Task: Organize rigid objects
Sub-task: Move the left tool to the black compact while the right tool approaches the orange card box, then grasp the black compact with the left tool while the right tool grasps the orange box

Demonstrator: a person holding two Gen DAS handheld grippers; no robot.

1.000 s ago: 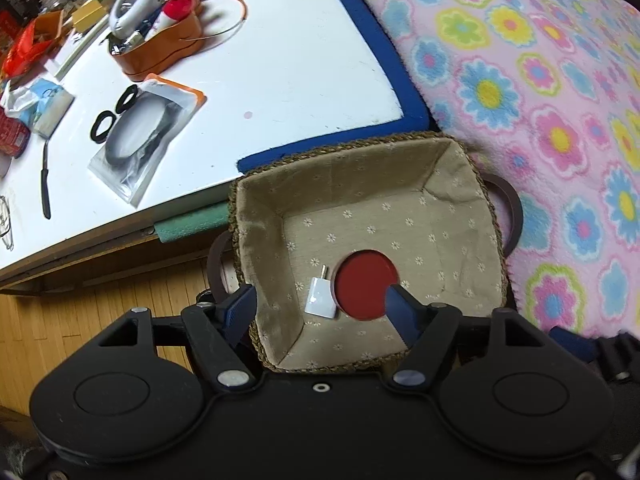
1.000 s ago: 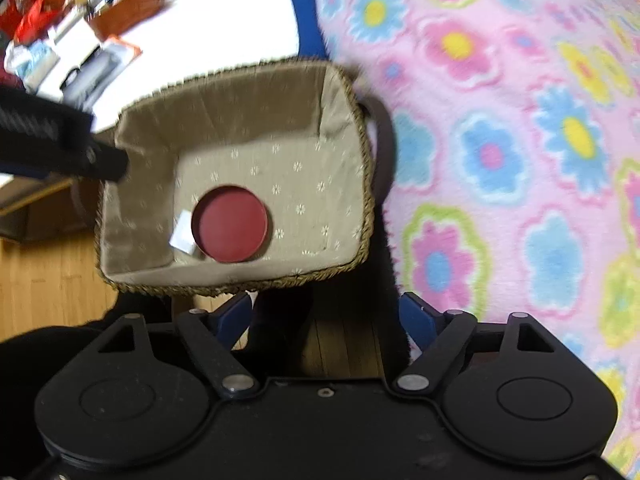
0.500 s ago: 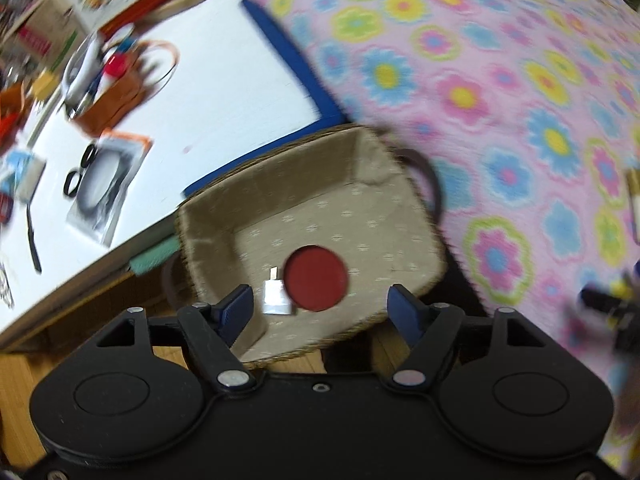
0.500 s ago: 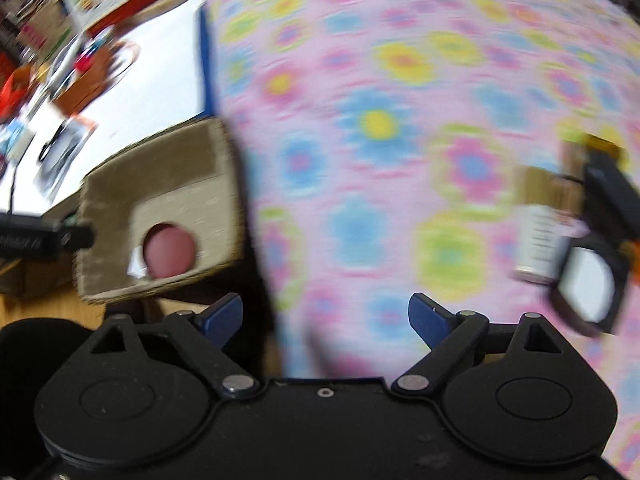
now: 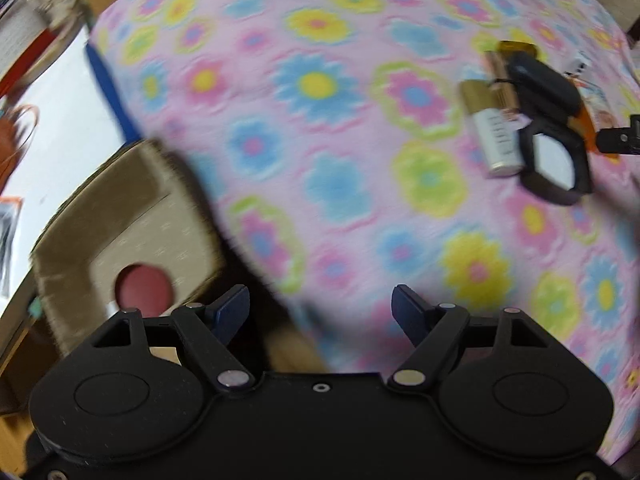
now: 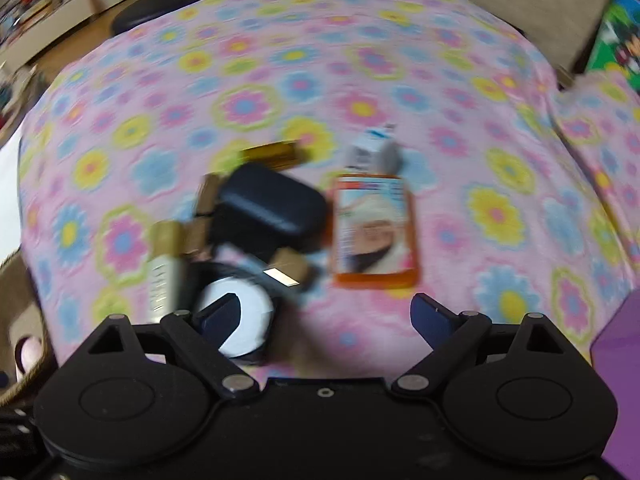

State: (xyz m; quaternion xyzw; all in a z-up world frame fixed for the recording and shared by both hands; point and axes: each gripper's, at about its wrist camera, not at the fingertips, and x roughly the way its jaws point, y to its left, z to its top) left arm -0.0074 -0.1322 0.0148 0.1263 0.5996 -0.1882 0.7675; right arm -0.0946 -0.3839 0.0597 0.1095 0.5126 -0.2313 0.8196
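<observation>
Attention has swung from the basket (image 5: 120, 240) to the cluttered pile on the flowered blanket (image 6: 480, 120). A second ago both cameras looked down into the basket holding the red disc (image 5: 144, 290); now the right gripper (image 6: 320, 318) hovers near the black compact (image 6: 236, 320), jaws spread and empty. The left gripper (image 5: 320, 308), jaws likewise spread, sits beside the basket. Another pick probably follows.
</observation>
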